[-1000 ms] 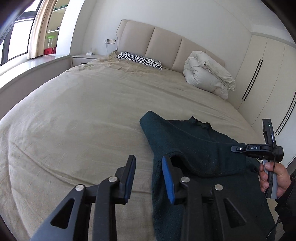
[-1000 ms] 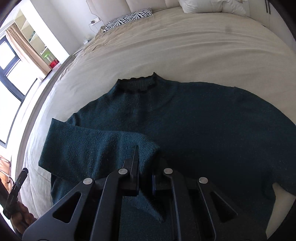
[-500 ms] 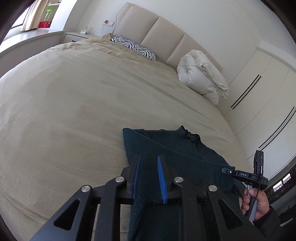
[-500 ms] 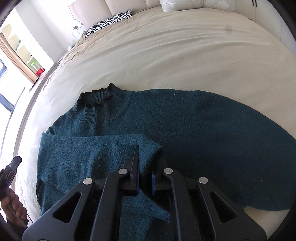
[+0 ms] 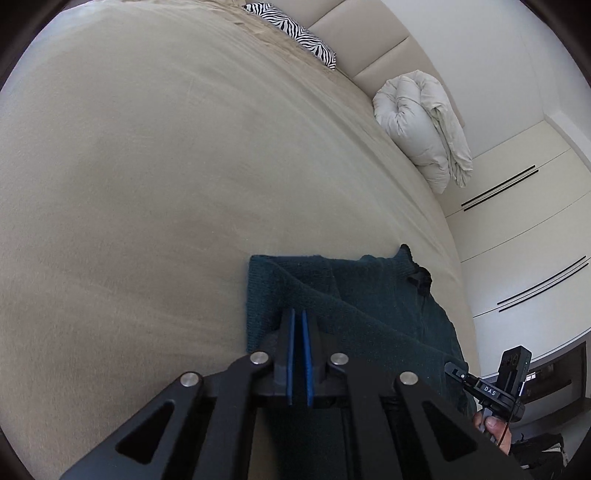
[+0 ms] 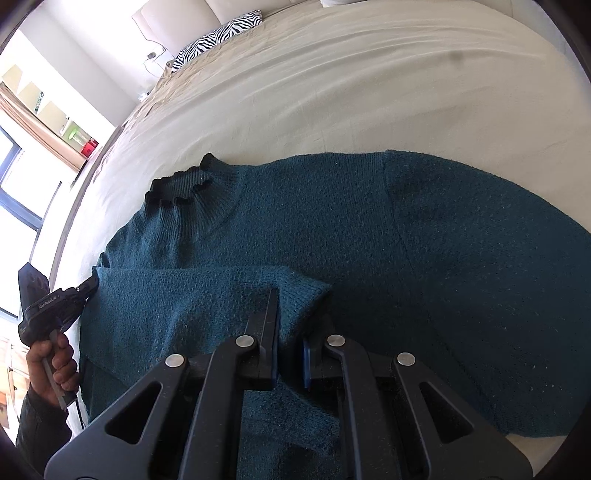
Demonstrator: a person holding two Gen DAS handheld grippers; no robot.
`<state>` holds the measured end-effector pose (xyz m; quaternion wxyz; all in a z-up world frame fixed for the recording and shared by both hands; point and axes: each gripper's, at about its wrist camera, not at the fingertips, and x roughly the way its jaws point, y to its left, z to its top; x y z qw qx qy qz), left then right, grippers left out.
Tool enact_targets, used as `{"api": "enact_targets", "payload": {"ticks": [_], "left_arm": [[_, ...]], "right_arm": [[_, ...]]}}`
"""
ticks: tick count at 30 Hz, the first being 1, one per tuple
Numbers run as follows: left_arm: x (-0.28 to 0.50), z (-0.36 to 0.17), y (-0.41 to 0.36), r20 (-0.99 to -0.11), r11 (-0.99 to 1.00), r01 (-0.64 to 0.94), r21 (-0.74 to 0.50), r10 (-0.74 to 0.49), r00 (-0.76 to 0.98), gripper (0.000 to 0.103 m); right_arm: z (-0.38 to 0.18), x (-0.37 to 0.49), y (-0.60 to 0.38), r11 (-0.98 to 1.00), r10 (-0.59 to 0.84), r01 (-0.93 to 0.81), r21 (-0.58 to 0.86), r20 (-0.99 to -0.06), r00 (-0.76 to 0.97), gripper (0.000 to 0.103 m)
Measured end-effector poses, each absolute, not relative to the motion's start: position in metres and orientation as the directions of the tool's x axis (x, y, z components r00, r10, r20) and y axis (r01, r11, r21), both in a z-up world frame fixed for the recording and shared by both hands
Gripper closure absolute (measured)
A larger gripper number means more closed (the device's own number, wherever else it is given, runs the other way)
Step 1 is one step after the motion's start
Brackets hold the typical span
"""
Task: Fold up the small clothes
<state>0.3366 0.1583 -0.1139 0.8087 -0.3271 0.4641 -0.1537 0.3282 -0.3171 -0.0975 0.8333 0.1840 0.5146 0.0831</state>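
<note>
A dark teal knit sweater (image 6: 332, 221) lies flat on the beige bed sheet (image 6: 369, 92), collar (image 6: 181, 184) toward the headboard. One sleeve (image 6: 207, 295) is folded across the chest. My right gripper (image 6: 295, 314) is shut on that sleeve's cuff, low over the sweater's body. In the left wrist view the sweater (image 5: 369, 295) shows its folded left edge, and my left gripper (image 5: 298, 317) rests on it with the blue pads pressed together. From the right wrist view the left gripper (image 6: 90, 286) pinches the fold where the sleeve turns over, with a hand (image 6: 55, 358) on its handle.
A zebra pillow (image 5: 295, 33) and a rolled white duvet (image 5: 421, 125) lie by the headboard. White wardrobe doors (image 5: 535, 221) stand past the bed's right side. A window and shelves (image 6: 22, 177) are on the left. Wide bare sheet (image 5: 147, 184) stretches beyond the sweater.
My left gripper has come down and rightward onto the sweater's folded left edge, and its jaws have gone from apart to shut. The right gripper, still holding the cuff, has sunk a little.
</note>
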Motion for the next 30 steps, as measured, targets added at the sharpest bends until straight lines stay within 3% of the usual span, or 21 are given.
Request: {"api": "enact_targets", "payload": {"ticks": [9,13,16,23,28,30], "left_arm": [[0.300,-0.106,0.155,-0.639,0.748,0.036,-0.663,-0.591,0.493,0.098],[0.272,-0.098,0.155,-0.642,0.767,0.061,-0.639,-0.575,0.507,0.092],[0.253,-0.095,0.157,-0.648,0.780,0.065,-0.623,-0.560,0.516,0.075],[0.220,-0.096,0.139,-0.702,0.847,0.116,-0.518,-0.499,0.508,0.075],[0.205,-0.081,0.136,-0.700,0.851,0.087,-0.518,-0.480,0.530,0.074],[0.190,-0.070,0.130,-0.697,0.865,0.103,-0.491,-0.461,0.550,0.067]], "right_arm": [[-0.105,0.325,-0.324,0.894,0.354,0.089,0.440,-0.812,0.465,0.095],[-0.103,0.320,-0.326,0.889,0.356,0.097,0.448,-0.809,0.468,0.094],[-0.102,0.313,-0.332,0.877,0.361,0.118,0.465,-0.802,0.476,0.092],[-0.104,0.280,-0.354,0.833,0.378,0.184,0.522,-0.779,0.500,0.091],[-0.087,0.217,-0.382,0.796,0.370,0.215,0.566,-0.736,0.566,0.090],[-0.080,0.181,-0.408,0.772,0.343,0.242,0.588,-0.706,0.620,0.085]]}}
